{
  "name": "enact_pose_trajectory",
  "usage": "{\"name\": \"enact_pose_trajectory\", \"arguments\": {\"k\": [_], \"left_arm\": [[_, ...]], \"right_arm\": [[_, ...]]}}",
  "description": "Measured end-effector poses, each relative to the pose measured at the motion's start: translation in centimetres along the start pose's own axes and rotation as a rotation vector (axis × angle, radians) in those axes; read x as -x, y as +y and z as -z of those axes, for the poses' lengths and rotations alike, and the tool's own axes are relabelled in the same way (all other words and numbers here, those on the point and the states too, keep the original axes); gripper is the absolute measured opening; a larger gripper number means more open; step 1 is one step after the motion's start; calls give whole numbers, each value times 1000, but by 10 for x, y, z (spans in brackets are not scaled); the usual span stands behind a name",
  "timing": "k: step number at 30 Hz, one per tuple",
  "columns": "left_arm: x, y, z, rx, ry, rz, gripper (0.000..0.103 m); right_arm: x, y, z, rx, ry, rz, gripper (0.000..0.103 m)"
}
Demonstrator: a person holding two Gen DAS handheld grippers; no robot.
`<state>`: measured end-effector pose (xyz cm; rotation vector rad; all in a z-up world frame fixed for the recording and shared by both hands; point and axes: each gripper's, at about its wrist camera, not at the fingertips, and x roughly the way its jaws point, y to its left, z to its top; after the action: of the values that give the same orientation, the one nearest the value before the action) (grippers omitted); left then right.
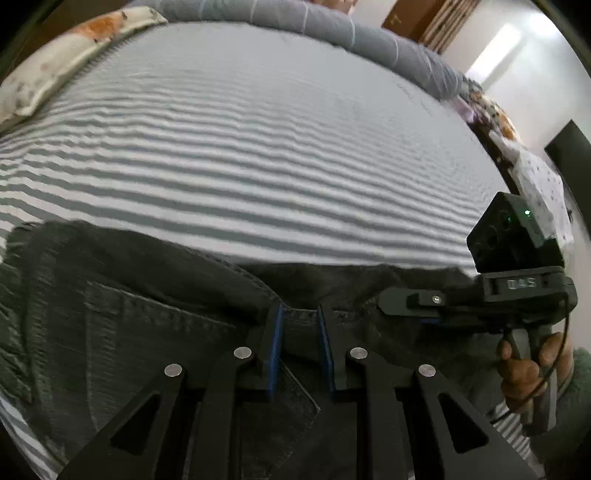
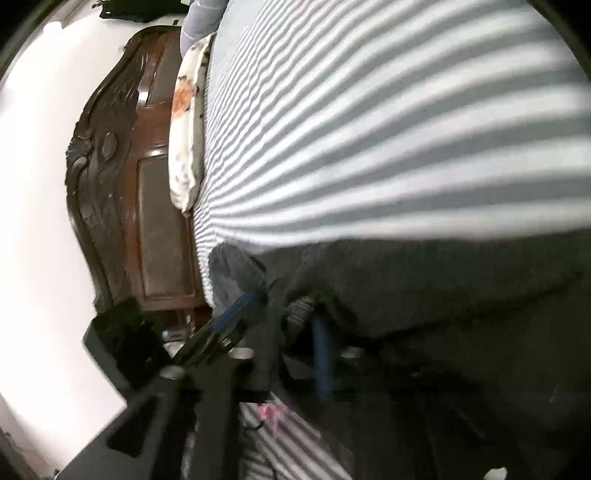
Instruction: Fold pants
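Pants (image 1: 122, 325), lower frame: heavy, limp denim. I hold left gripper (image 1: 300, 317) spread over the waistband; right gripper (image 2: 291, 306) pinches its edge – best hold

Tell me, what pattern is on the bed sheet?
Grey and white stripes on the bed sheet, clearest in the left wrist view.

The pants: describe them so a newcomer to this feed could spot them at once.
Start from the striped bedsheet covering the bed. Along its near edge lies one dark grey denim garment, the pants, with a stitched pocket showing. Everything else nearby is pale: the floral pillow and the grey blanket at the far side.
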<state>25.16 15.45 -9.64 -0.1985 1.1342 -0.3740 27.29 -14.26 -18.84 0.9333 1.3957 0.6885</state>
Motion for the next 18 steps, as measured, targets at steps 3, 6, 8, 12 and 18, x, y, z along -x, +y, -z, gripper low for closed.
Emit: {"name": "enact_pose_trajectory", "arguments": {"k": [3, 6, 8, 12, 18], "left_arm": [[18, 6, -3, 29, -90, -10, 21], [38, 11, -6, 50, -187, 22, 21], [43, 9, -6, 37, -210, 71, 21], [30, -10, -5, -72, -162, 68, 21], [3, -25, -1, -129, -53, 64, 21]], "right_arm": [[13, 26, -13, 90, -72, 23, 9], [29, 56, -32, 183, -151, 60, 9], [34, 68, -50, 236, -180, 115, 9], [35, 70, -91, 266, -239, 210, 9], [33, 80, -81, 343, -215, 292, 11]]}}
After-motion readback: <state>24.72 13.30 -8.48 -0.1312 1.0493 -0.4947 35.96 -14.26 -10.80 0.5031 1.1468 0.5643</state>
